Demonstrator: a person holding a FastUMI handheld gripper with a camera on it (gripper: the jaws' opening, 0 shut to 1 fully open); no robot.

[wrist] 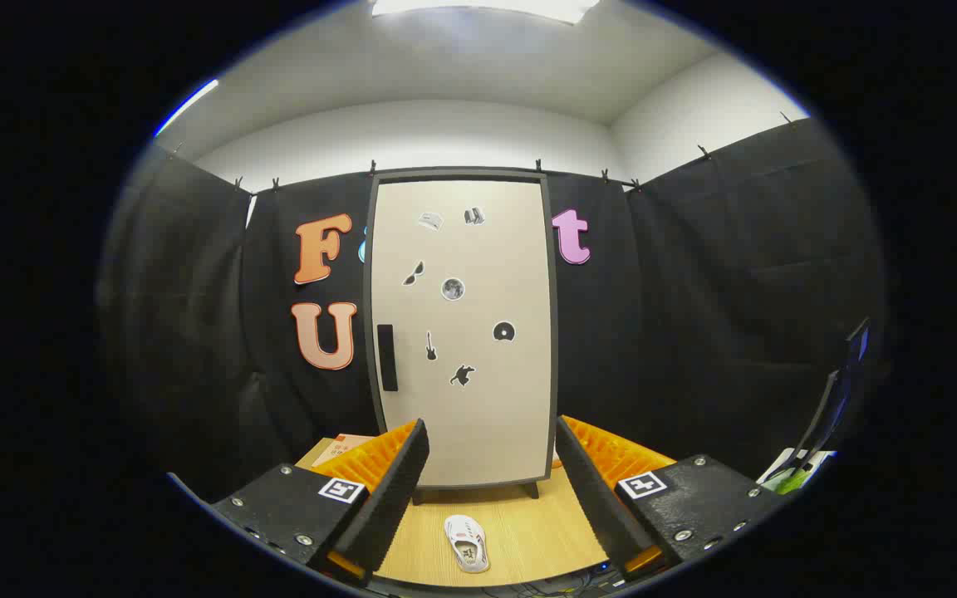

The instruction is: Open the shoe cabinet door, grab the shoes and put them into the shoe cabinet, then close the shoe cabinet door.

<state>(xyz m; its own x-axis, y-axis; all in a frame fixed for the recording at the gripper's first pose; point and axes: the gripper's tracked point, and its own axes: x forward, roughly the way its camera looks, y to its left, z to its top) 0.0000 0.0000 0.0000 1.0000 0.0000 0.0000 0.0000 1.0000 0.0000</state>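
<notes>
Gripper (491, 486) is held back from everything, fingers spread wide, nothing between them. Straight ahead, well beyond the fingertips, stands the tall beige shoe cabinet (462, 332) with a dark frame and small black stickers on its door, shut. Its black vertical bar handle (387, 357) sits on the door's left edge, ahead and slightly left of the left finger. A single small white clog-style shoe (468, 543) lies on the light wooden tabletop (528, 523) below and between the fingers, toe pointing roughly toward the cabinet, apart from its feet.

Task looks barely started: door first.

Risks, as I judge it:
- The handle is slim and close to the frame; an off-centre approach could clip the frame or slip off the bar.
- The door likely swings out over the table; the shoe looks near enough to be swept or to block it.
- A hard pull could shift or tip the cabinet on its short feet.
- The shoe is small and low, easy to pinch badly or nudge away.
</notes>
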